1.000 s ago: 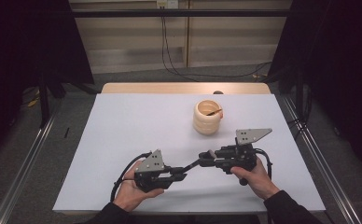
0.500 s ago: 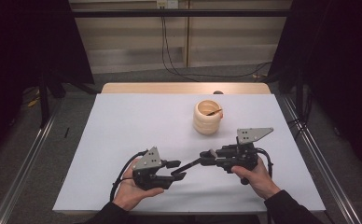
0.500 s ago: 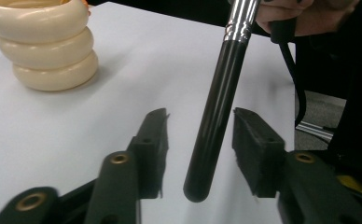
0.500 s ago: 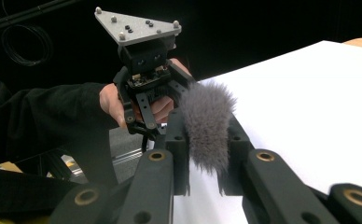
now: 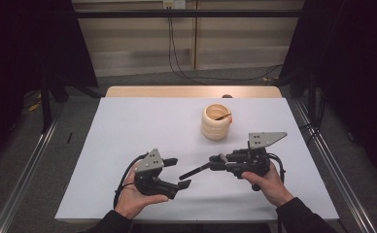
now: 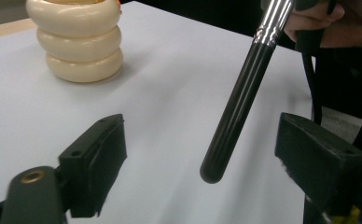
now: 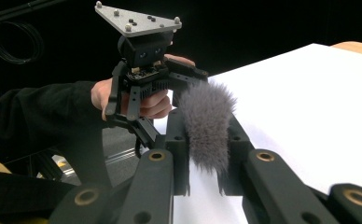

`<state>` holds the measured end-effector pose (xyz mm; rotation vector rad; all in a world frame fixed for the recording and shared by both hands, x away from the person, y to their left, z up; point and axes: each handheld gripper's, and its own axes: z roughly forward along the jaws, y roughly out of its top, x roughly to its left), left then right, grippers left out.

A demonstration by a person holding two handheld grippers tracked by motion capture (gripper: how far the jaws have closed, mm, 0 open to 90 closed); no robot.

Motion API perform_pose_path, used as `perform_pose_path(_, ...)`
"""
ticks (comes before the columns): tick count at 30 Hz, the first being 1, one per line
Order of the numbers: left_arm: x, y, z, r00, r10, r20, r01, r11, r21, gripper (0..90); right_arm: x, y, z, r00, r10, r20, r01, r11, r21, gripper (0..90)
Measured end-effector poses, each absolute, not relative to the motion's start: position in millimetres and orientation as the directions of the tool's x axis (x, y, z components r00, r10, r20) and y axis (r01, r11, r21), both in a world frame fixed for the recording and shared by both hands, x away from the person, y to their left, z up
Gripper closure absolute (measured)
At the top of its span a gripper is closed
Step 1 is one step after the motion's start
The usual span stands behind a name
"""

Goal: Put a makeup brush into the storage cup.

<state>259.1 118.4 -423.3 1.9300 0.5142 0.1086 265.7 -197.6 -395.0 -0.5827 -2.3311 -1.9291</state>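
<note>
A makeup brush with a black handle [image 5: 195, 171] [image 6: 237, 105] and a silver ferrule hangs just above the white table. My right gripper [image 5: 214, 162] [image 7: 206, 140] is shut on its head end, and the grey bristles [image 7: 207, 116] stick out between the jaws. The handle points left at my left gripper [image 5: 178, 173] [image 6: 205, 140]. That gripper stands open, and the handle's rounded tip floats between its jaws, touching neither. A cream ribbed cup [image 5: 215, 122] [image 6: 79, 39] stands behind them with a thin brown stick inside.
The white table top [image 5: 128, 126] has free room to the left and behind the grippers. A wooden strip [image 5: 191, 91] runs along its far edge. Metal rails [image 5: 31, 160] flank the table on both sides.
My left gripper's jaws have spread apart, leaving the brush handle's end loose between them. The right gripper and the brush have hardly moved.
</note>
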Motion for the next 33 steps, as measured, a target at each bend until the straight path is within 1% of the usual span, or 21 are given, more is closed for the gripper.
perform_pose_path(2,259,121,-422,0.898,0.411,-0.158,0.301,-0.311,0.902,13.6,266,-198,-395,-0.925,0.257,0.281,0.324,0.146,0.935,77.7)
perform_pose_path(4,260,123,-421,0.895,0.416,-0.163,0.303,-0.296,0.906,9.7,266,-198,-395,-0.923,0.263,0.279,0.325,0.150,0.934,77.7)
perform_pose_path(6,260,126,-420,0.888,0.433,-0.156,0.307,-0.305,0.902,6.1,266,-198,-395,-0.922,0.267,0.280,0.326,0.149,0.933,77.7)
perform_pose_path(9,259,129,-420,0.890,0.426,-0.163,0.307,-0.295,0.905,3.1,266,-200,-393,-0.921,0.276,0.276,0.324,0.148,0.934,77.7)
perform_pose_path(11,258,132,-419,0.896,0.422,-0.136,0.285,-0.312,0.906,3.0,266,-201,-393,-0.920,0.281,0.274,0.323,0.146,0.935,77.7)
perform_pose_path(14,257,140,-419,0.890,0.436,-0.136,0.289,-0.306,0.907,2.8,267,-203,-392,-0.915,0.301,0.269,0.324,0.151,0.934,77.7)
perform_pose_path(16,257,145,-419,0.882,0.456,-0.120,0.284,-0.308,0.908,2.6,268,-205,-392,-0.913,0.308,0.268,0.325,0.150,0.934,77.7)
perform_pose_path(20,255,155,-419,0.877,0.469,-0.101,0.267,-0.304,0.915,2.3,270,-209,-391,-0.902,0.339,0.268,0.337,0.164,0.927,77.7)
perform_pose_path(25,252,164,-422,0.844,0.531,-0.077,0.270,-0.296,0.916,1.7,271,-212,-390,-0.895,0.359,0.264,0.341,0.170,0.925,77.7)
perform_pose_path(27,250,168,-421,0.816,0.576,-0.050,0.261,-0.290,0.921,1.6,272,-214,-389,-0.894,0.365,0.260,0.338,0.170,0.925,77.6)
perform_pose_path(32,248,181,-421,0.798,0.599,-0.067,0.270,-0.256,0.928,1.3,274,-220,-386,-0.883,0.385,0.270,0.354,0.167,0.920,77.7)
perform_pose_path(33,247,183,-422,0.794,0.605,-0.057,0.267,-0.263,0.927,1.3,274,-221,-385,-0.879,0.394,0.269,0.356,0.167,0.919,77.7)
